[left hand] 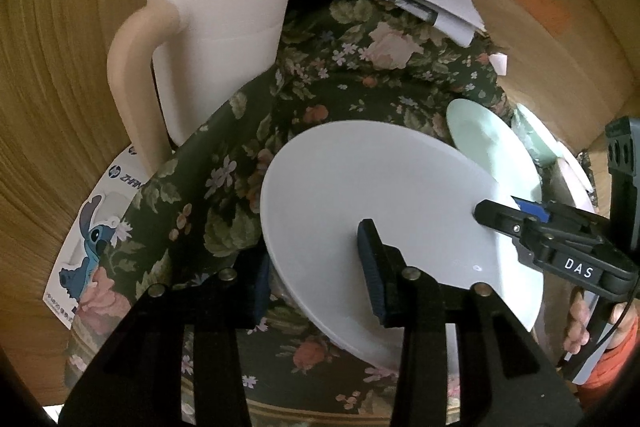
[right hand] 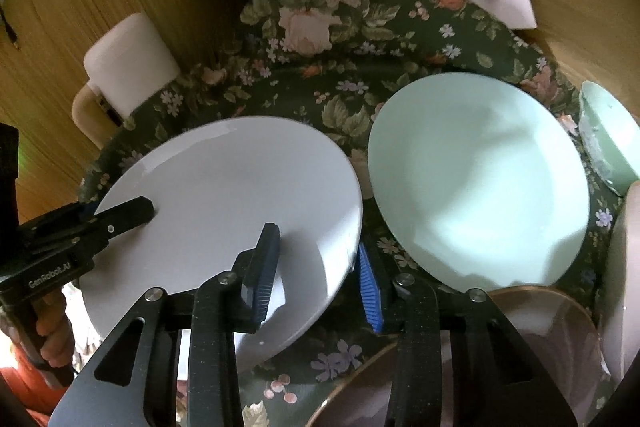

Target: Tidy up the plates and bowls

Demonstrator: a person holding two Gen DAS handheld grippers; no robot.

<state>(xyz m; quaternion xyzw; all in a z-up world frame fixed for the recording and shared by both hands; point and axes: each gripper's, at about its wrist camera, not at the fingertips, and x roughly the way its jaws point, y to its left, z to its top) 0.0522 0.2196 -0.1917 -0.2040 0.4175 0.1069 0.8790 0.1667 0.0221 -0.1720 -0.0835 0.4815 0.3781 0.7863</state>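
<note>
Your left tongs (left hand: 316, 267) and right tongs (right hand: 316, 275) each pinch an opposite rim of the round white ceramic plate (right hand: 224, 203), tilted above the floral-clothed surface (left hand: 320, 83). The pale green plate (right hand: 480, 183) lies just beside it.

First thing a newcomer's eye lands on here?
The white plate, centre of both views, tilted above the floral tablecloth, with the left gripper and right gripper each straddling an opposite edge. Then the pale green plate just to its right, and the big cream jug at far left.
</note>
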